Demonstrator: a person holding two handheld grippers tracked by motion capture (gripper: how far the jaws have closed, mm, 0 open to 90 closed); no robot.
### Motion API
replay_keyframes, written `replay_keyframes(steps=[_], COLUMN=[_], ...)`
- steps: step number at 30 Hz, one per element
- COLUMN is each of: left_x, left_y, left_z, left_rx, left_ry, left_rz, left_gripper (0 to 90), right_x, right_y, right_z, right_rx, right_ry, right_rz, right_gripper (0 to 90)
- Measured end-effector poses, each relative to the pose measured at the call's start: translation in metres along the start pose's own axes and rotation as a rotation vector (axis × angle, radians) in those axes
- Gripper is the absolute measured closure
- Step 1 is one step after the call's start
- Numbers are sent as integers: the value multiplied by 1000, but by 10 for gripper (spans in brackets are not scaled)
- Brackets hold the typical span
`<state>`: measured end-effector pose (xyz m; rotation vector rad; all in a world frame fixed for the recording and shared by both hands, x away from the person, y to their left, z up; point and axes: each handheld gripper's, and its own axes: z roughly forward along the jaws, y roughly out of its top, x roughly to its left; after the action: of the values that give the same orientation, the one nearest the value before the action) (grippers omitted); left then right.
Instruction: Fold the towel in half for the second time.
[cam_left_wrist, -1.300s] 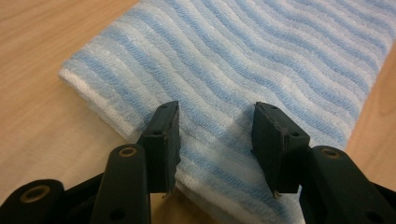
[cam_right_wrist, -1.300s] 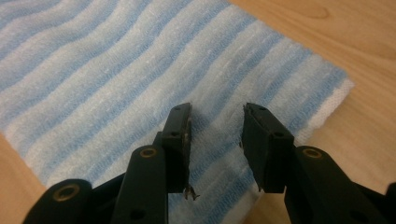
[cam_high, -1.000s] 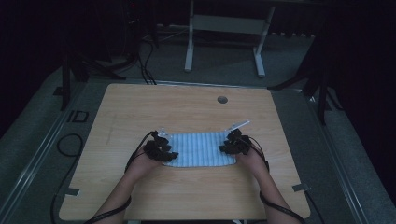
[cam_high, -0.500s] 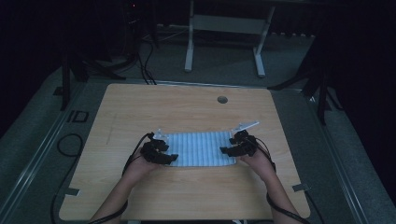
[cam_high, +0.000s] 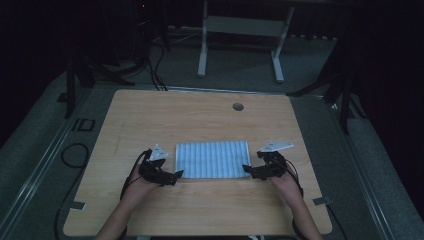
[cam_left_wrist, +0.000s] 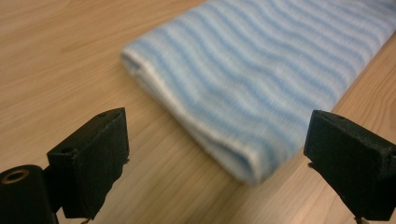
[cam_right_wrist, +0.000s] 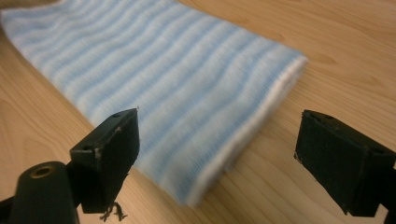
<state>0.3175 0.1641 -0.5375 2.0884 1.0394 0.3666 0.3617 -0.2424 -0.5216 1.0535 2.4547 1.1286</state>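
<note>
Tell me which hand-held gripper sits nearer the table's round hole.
Right. The right hand-held gripper is below the hole; the left hand-held gripper is farther left.

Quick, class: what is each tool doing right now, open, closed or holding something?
Left tool: open, jaws just opened, off the striped towel.
Right tool: open, jaws just opened, holding nothing.

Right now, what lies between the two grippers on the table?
The folded striped towel, flat on the table, lies between the left gripper and right gripper in the high view.

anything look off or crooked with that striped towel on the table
Nothing stands out. The folded blue-striped towel lies flat and square on the wooden table, edges neat. Both tongs, left and right, are open at its near corners.
</note>
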Motion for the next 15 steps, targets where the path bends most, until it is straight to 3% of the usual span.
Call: replay_keyframes(steps=[7, 15], left_x=[11, 22], left_y=[-25, -48], left_z=[-19, -48], left_rx=[-14, -57], left_ry=[9, 46], left_rz=[-46, -86], left_gripper=[28, 29], right_x=[-10, -17], right_y=[-22, -53], right_z=[-21, -44], right_rx=[-46, -44], right_ry=[-44, -125], right_rz=[17, 43], right_gripper=[127, 127])
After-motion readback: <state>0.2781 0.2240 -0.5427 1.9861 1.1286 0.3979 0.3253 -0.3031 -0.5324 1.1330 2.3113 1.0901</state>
